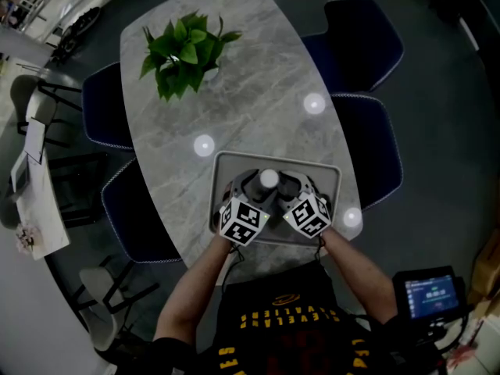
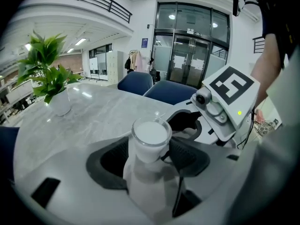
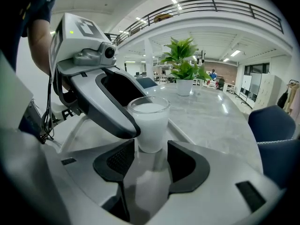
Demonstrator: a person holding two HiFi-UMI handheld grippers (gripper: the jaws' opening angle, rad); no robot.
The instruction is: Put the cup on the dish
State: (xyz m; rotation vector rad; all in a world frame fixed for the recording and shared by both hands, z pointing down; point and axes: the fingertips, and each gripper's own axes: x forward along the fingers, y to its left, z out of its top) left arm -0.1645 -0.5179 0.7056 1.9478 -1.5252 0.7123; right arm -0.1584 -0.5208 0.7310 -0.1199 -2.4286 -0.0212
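Observation:
A clear cup [image 1: 268,180] full of white liquid stands in the middle of the grey rectangular dish [image 1: 234,159], a shallow tray near the table's front edge. My left gripper [image 1: 251,184] comes at it from the left. In the left gripper view the cup [image 2: 150,137] fills the gap between the dark pads [image 2: 187,159], so the left gripper [image 2: 149,150] is shut on it. My right gripper [image 1: 287,186] faces it from the right. In the right gripper view the cup [image 3: 150,123] sits just past the fingertips of the right gripper [image 3: 151,156], which is open.
The oval marble table [image 1: 258,76] carries a potted green plant [image 1: 186,53] at its far left. Blue chairs stand on the right [image 1: 363,41] and on the left [image 1: 109,104]. A small screen device [image 1: 430,291] sits at the lower right.

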